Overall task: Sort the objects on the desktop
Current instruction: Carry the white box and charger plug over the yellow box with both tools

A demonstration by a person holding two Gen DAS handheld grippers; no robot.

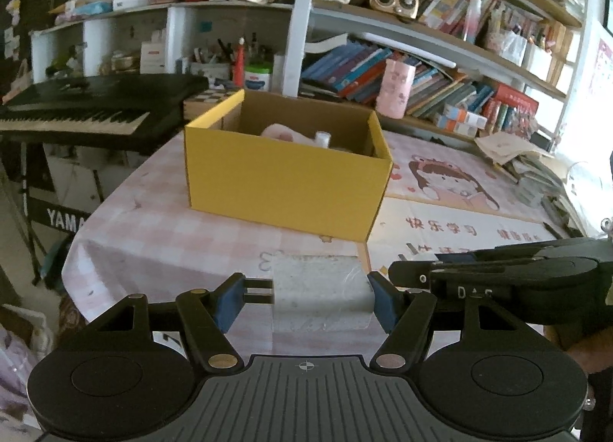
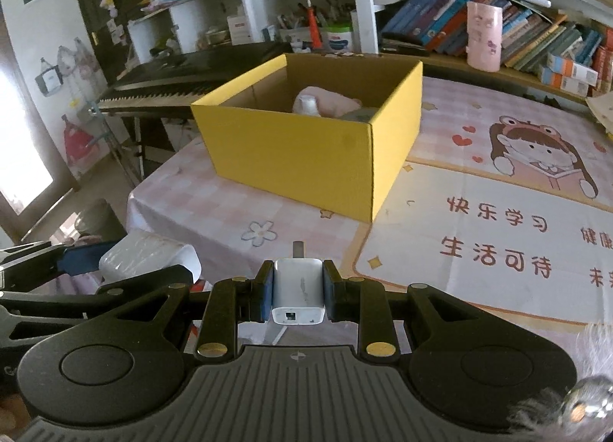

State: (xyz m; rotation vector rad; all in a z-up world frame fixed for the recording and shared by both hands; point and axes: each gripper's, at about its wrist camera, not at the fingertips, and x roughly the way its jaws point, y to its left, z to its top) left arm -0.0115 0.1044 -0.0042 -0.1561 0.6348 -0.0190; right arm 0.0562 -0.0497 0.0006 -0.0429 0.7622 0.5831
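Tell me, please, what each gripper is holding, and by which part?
Left gripper: a large white plug-in charger block, clamped across its two ends. Right gripper: a small white USB charger cube, pinched across its flat sides.

Table (image 2: 230, 212), pink checked cloth; yellow box (image 2: 306, 158), cartoon mat (image 2: 498, 235) on it.

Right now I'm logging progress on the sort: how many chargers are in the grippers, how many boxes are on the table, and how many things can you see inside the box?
White plug-in chargers held: 2 (large, small)
Yellow cardboard box: 1
Things visible inside: 2 (pink soft item, white bottle)
Total: 5
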